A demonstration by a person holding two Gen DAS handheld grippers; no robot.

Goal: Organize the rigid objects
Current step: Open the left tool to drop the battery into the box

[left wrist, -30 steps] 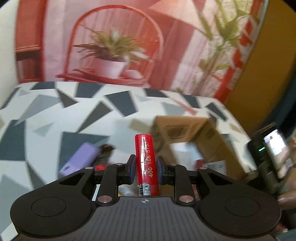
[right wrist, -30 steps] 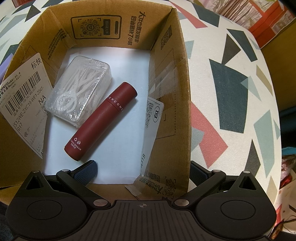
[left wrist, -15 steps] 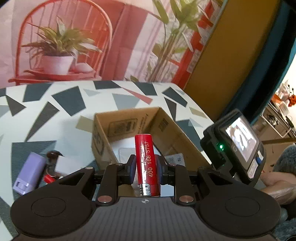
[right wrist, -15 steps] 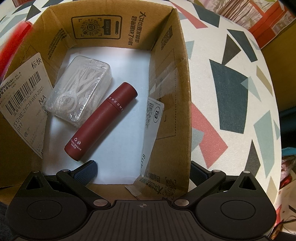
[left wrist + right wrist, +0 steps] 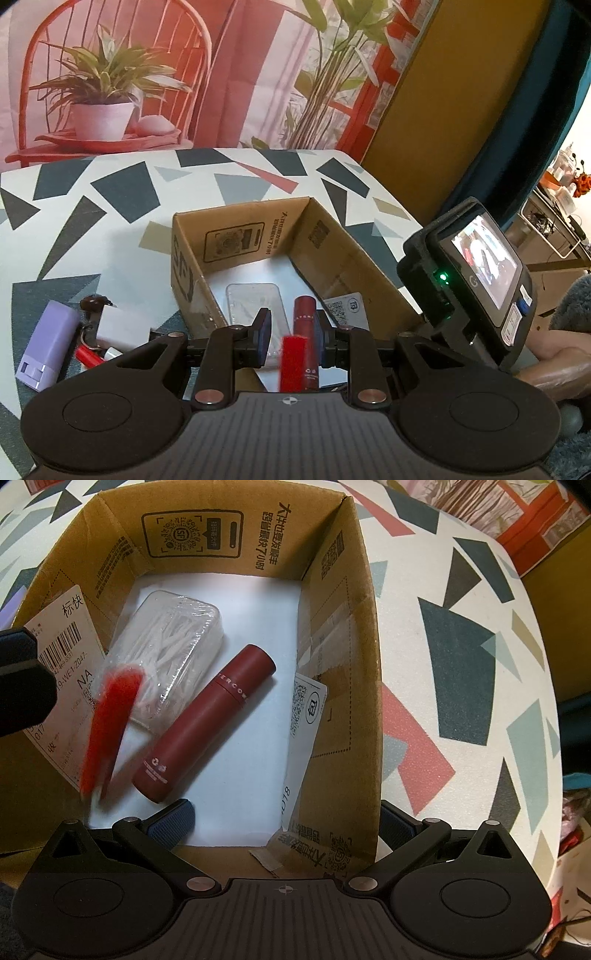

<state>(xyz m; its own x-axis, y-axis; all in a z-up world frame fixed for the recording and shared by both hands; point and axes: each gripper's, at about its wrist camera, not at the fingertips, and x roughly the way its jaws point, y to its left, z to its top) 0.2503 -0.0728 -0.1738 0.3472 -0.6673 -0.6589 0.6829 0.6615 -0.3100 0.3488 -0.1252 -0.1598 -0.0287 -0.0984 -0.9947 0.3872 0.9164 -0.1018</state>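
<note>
A cardboard box [image 5: 192, 254] [image 5: 365, 635] stands on the patterned table. In it lie a clear plastic case [image 5: 173, 635] [image 5: 251, 295] and a dark red tube [image 5: 207, 720] [image 5: 304, 314]. A bright red battery [image 5: 109, 723] [image 5: 291, 362], blurred, is falling free into the box by its left wall. My left gripper [image 5: 291, 332] is open above the box's near end, its jaws apart from the battery. My right gripper [image 5: 284, 819] is open wide, straddling the box's near right corner: one fingertip [image 5: 173, 819] inside, the other outside.
Left of the box on the table [image 5: 110, 229] lie a lilac stick-shaped case [image 5: 48, 347], a white block [image 5: 122, 326], a dark clip and a small red item [image 5: 88, 356]. The right gripper's camera unit [image 5: 476, 280] shows at the right. The table edge curves away at the right [image 5: 546, 738].
My left gripper moved over the box and opened, letting go of the red battery, which now drops into the box. The right gripper has not moved.
</note>
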